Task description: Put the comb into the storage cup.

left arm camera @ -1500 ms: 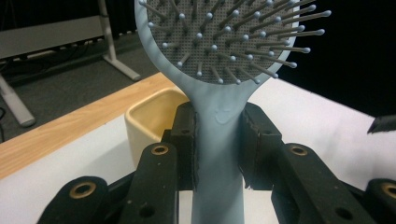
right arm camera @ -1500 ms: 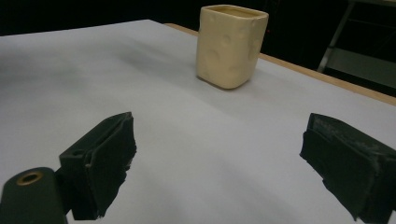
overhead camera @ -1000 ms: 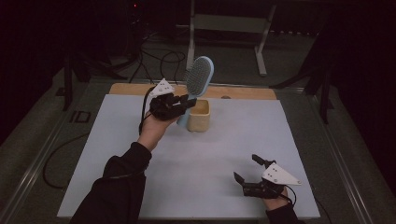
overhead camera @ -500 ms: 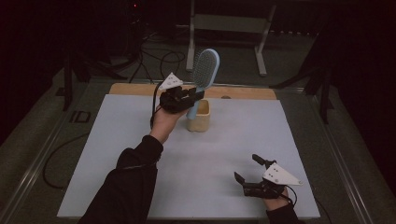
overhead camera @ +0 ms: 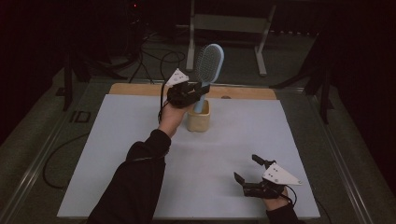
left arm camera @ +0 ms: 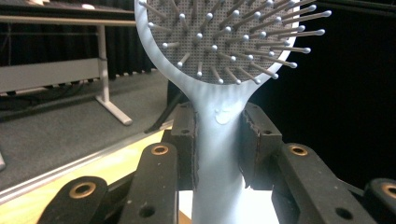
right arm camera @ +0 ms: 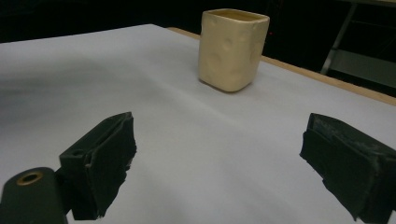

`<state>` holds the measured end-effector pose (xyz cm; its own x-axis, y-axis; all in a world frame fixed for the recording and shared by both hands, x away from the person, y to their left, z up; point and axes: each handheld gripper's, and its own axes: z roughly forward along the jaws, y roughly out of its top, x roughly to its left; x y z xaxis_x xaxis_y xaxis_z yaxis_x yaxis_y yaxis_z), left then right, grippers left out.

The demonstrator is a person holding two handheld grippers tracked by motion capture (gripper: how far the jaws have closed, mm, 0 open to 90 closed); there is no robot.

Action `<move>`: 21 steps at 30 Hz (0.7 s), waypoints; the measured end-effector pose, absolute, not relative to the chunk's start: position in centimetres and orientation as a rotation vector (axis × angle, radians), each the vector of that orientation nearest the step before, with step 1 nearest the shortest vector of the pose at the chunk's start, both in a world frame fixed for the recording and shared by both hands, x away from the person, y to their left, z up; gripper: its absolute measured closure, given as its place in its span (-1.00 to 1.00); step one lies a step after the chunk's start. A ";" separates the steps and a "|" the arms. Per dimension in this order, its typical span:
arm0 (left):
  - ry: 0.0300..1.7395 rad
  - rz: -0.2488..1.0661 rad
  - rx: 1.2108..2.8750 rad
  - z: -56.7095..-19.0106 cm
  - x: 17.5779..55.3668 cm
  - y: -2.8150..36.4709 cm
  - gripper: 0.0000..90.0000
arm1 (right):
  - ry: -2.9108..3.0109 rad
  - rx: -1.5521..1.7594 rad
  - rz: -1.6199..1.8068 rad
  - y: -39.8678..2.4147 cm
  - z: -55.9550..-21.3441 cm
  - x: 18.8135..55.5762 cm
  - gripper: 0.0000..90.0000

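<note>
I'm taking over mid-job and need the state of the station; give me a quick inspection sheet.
Surface: white sheet on a wooden table, bare.
Job's things: blue hairbrush upright, handle over the cream cup.
Clutter: nothing seen.
Grippers: left gripper shut on the hairbrush handle; right gripper open, low over the sheet, holding nothing.
Cables: black cables on the floor behind.
Surroundings: dark; grey stand behind.

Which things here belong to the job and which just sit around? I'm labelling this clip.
In the job:
- light blue hairbrush, handle gripped by the left gripper
- cream cup below the brush

Just there:
- right gripper, jaws open, holding nothing
- white mat
- metal stand behind the table
</note>
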<state>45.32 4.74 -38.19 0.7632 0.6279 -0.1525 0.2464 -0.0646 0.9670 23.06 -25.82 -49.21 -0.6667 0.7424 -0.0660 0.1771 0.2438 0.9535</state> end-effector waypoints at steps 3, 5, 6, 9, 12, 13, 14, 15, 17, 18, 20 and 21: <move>0.712 0.364 1.624 -38.5 45.9 4.7 0.55 | 2.003 0.839 1.436 -25.9 -49.2 23.1 -0.79; 0.718 0.366 1.611 -38.6 46.2 4.8 0.55 | 2.005 0.837 1.439 -25.9 -49.2 23.1 -0.79; 0.718 0.362 1.608 -38.7 46.4 4.8 0.55 | 2.007 0.837 1.438 -25.8 -49.3 23.1 -0.79; 0.722 0.366 1.599 -38.9 46.8 4.8 0.55 | 2.009 0.842 1.441 -25.8 -49.3 23.1 -0.79; 0.730 0.380 1.602 -39.2 47.2 4.8 0.55 | 2.006 0.845 1.445 -25.9 -49.3 23.1 -0.79; 0.729 0.385 1.602 -39.4 47.3 4.8 0.55 | 2.006 0.845 1.445 -25.9 -49.3 23.1 -0.79; 0.727 0.388 1.600 -39.6 47.3 4.8 0.55 | 2.005 0.846 1.444 -25.9 -49.3 23.1 -0.79; 0.724 0.381 1.592 -39.8 47.5 4.8 0.55 | 2.007 0.846 1.445 -25.9 -49.3 23.1 -0.79; 0.730 0.378 1.578 -40.2 47.6 4.8 0.55 | 2.007 0.843 1.443 -25.9 -49.3 23.1 -0.79; 0.731 0.374 1.575 -40.4 47.7 4.8 0.55 | 2.008 0.843 1.445 -25.9 -49.3 23.1 -0.79; 0.731 0.381 1.581 -40.9 47.8 4.7 0.55 | 2.006 0.840 1.448 -25.9 -49.3 23.1 -0.79; 0.730 0.380 1.586 -41.1 47.9 4.6 0.55 | 2.006 0.835 1.449 -25.9 -49.3 23.1 -0.79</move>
<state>47.88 4.61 -41.08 0.7425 0.6480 -0.1697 0.2325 -0.0117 0.9725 23.13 -25.94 -49.26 -0.6724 0.7380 -0.0577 0.1771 0.2361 0.9555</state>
